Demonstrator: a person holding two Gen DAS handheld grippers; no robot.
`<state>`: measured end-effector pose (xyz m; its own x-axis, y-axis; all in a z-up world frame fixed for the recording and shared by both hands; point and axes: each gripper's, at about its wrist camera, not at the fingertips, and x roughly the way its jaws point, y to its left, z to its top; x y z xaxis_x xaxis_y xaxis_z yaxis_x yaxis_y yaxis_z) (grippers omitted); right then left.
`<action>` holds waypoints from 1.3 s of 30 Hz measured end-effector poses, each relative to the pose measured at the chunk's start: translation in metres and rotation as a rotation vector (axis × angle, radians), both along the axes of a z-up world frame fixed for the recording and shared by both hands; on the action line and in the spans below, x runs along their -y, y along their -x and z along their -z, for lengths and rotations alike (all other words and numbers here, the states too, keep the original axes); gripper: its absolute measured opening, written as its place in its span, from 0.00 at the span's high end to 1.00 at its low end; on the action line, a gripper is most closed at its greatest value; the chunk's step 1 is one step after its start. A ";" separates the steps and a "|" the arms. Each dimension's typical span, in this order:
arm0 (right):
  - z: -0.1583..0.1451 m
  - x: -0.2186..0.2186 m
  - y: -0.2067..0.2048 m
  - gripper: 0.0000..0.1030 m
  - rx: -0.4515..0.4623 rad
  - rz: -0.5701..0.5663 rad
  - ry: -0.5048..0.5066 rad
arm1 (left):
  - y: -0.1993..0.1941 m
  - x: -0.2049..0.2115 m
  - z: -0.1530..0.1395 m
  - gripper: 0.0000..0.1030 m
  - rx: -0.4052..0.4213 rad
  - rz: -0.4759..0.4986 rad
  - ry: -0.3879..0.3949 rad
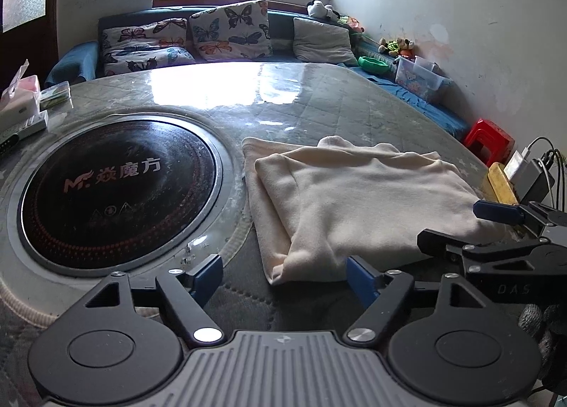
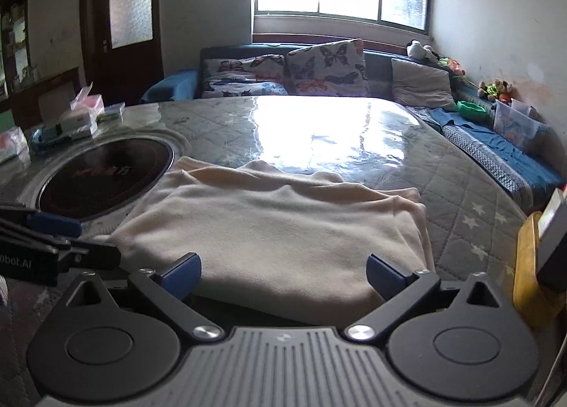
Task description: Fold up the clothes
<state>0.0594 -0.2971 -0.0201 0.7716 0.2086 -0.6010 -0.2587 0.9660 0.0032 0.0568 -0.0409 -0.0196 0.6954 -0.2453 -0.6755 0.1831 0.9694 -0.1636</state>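
Note:
A cream garment [image 1: 358, 201] lies folded into a flat rectangle on the quilted round table [image 1: 319, 106]; it also shows in the right wrist view [image 2: 276, 230]. My left gripper [image 1: 285, 277] is open and empty, just in front of the garment's near left corner. My right gripper [image 2: 283, 274] is open and empty at the garment's near edge, fingers apart on either side of it. The right gripper shows at the right of the left wrist view [image 1: 496, 226], beside the garment's right edge. The left gripper's blue finger [image 2: 53, 224] shows at the left of the right wrist view.
A black round induction cooktop [image 1: 117, 191] is set into the table left of the garment. Boxes and tissues [image 1: 21, 106] sit at the far left. A yellow block with chargers [image 1: 510, 180] sits at the table's right edge. A sofa with butterfly pillows [image 1: 226, 31] stands behind.

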 end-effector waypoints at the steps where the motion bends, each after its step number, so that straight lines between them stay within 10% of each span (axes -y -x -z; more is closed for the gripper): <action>1: -0.001 0.000 0.001 0.00 0.000 0.005 -0.007 | 0.002 -0.001 -0.001 0.19 0.005 -0.003 -0.001; 13: -0.001 -0.009 0.016 0.00 0.007 0.045 -0.031 | 0.021 -0.008 -0.006 0.00 0.032 -0.030 -0.010; 39: 0.007 -0.012 0.055 0.00 0.001 0.133 -0.030 | 0.059 -0.008 -0.018 0.00 0.079 -0.073 -0.027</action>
